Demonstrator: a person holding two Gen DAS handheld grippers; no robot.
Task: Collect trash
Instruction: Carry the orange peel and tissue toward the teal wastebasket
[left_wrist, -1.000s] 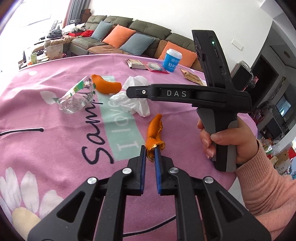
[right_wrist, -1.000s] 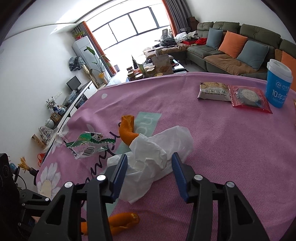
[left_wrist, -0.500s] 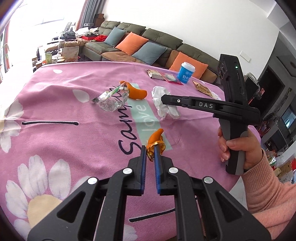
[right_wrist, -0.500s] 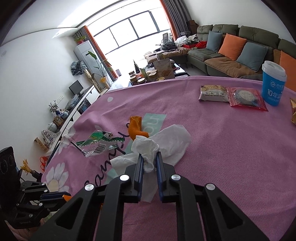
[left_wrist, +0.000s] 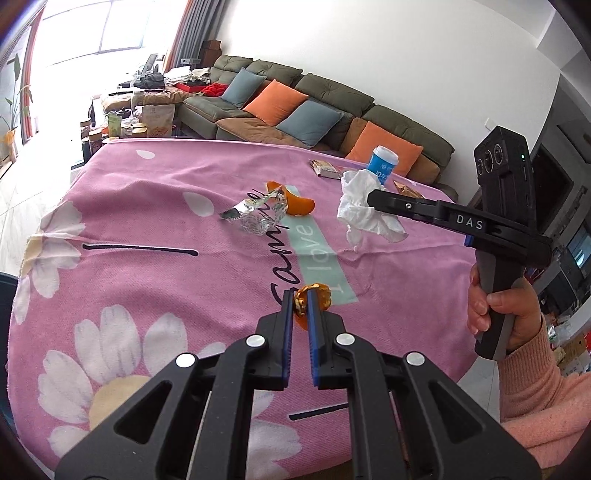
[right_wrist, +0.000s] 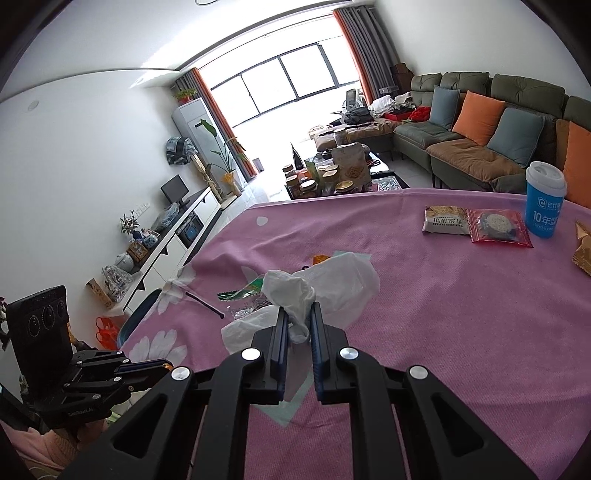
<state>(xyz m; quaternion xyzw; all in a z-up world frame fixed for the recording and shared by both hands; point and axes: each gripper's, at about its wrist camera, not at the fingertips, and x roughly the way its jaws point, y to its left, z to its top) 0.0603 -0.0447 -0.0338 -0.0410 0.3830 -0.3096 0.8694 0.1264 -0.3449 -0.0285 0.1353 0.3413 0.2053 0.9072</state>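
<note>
My left gripper (left_wrist: 298, 295) is shut on a curled piece of orange peel (left_wrist: 320, 298), held a little above the pink tablecloth (left_wrist: 147, 280). My right gripper (right_wrist: 298, 312) is shut on a crumpled white tissue (right_wrist: 332, 280), lifted off the cloth; in the left wrist view the tissue (left_wrist: 364, 214) hangs from the right gripper's tip (left_wrist: 373, 197). A second orange peel (left_wrist: 299, 205) and a crinkled clear wrapper (left_wrist: 258, 218) lie on the cloth beyond. In the right wrist view the tissue hides most of both.
At the table's far side stand a blue paper cup (right_wrist: 545, 203), a beige snack packet (right_wrist: 445, 221), a red packet (right_wrist: 496, 225) and a gold wrapper (right_wrist: 583, 251). A sofa (left_wrist: 332, 110) lies beyond the table. A hand in a pink sleeve (left_wrist: 532, 376) holds the right gripper.
My right gripper closed on the tissue and lifted it off the cloth. My left gripper rose and drew back with the orange peel still in it.
</note>
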